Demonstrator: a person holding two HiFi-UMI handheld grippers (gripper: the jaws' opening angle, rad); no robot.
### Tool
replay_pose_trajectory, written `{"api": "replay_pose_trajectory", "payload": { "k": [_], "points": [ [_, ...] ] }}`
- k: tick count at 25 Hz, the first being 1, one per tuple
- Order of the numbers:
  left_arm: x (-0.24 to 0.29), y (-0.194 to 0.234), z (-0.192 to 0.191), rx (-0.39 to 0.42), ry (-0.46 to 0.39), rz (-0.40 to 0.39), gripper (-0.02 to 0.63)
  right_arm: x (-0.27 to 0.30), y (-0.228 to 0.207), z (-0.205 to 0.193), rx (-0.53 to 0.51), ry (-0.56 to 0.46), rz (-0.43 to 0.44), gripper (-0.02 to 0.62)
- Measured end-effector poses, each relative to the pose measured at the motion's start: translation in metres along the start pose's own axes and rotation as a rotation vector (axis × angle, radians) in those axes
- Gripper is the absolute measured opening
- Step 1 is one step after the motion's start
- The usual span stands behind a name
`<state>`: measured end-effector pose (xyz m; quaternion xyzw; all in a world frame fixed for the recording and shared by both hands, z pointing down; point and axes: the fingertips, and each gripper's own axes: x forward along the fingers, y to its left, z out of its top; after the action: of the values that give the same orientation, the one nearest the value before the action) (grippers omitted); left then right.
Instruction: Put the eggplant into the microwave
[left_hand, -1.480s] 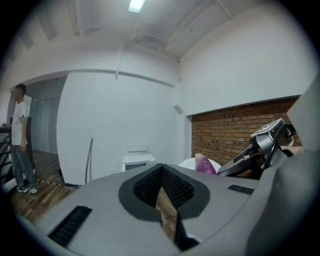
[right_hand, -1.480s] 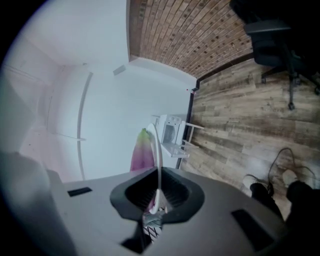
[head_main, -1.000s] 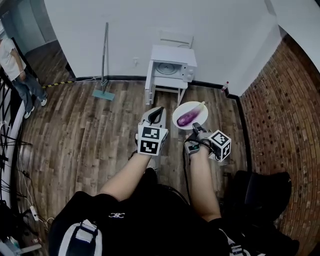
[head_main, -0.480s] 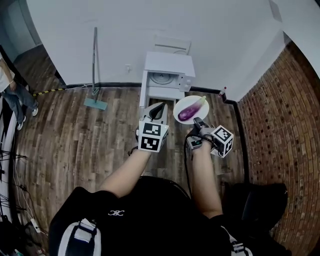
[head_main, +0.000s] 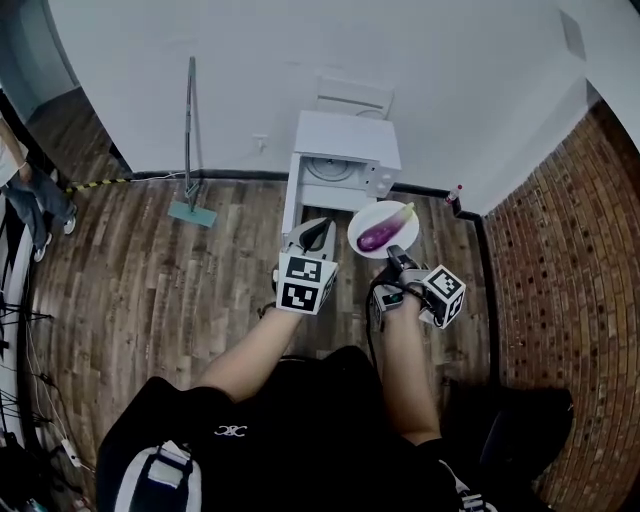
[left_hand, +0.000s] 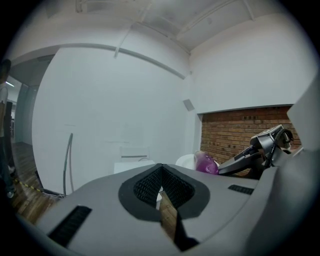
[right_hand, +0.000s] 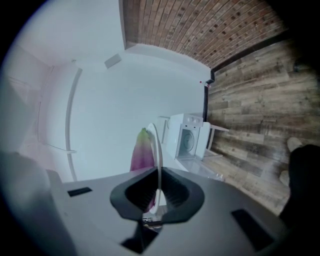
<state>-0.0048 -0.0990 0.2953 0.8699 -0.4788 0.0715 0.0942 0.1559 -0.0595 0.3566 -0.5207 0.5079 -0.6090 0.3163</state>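
Head view shows the left forearm (head_main: 250, 355) and right forearm (head_main: 405, 375) extended side by side toward 12 o'clock. The left gripper (head_main: 318, 227) and right gripper (head_main: 393, 250) point forward and slightly down. We count two grippers, one plate (head_main: 364, 222), one eggplant (head_main: 381, 232), one microwave (head_main: 345, 165) and one mop (head_main: 191, 210). We read the left gripper's pads as together, with nothing between them. The right gripper is clamped on the plate rim at the plate's 6 o'clock edge. The eggplant lies on the plate, just beyond the right fingertips toward 12 o'clock. It is at 3 o'clock from the left gripper and apart from it. The microwave stands near the plate at 11 o'clock.
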Motion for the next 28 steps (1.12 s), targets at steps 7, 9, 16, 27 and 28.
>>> {"api": "replay_pose_trajectory", "payload": {
  "k": [7,9,16,27,28],
  "points": [
    [0.049,0.019,0.000,-0.001,0.016,0.027,-0.009,0.052,0.006,0.022,-0.006,0.032,0.019,0.028],
    [0.067,0.027,0.002,0.000,0.009,0.042,-0.009,0.073,0.009,0.032,-0.015,0.045,0.023,0.028],
    [0.144,0.054,0.019,-0.012,0.000,0.104,-0.009,0.153,0.031,0.081,-0.063,0.108,0.051,0.028],
    [0.239,0.097,0.012,-0.085,-0.002,0.258,-0.009,0.267,0.020,0.132,-0.126,0.288,0.024,0.028],
    [0.245,0.101,0.011,-0.092,-0.003,0.272,-0.009,0.277,0.018,0.134,-0.131,0.307,0.020,0.028]
  ]
}}
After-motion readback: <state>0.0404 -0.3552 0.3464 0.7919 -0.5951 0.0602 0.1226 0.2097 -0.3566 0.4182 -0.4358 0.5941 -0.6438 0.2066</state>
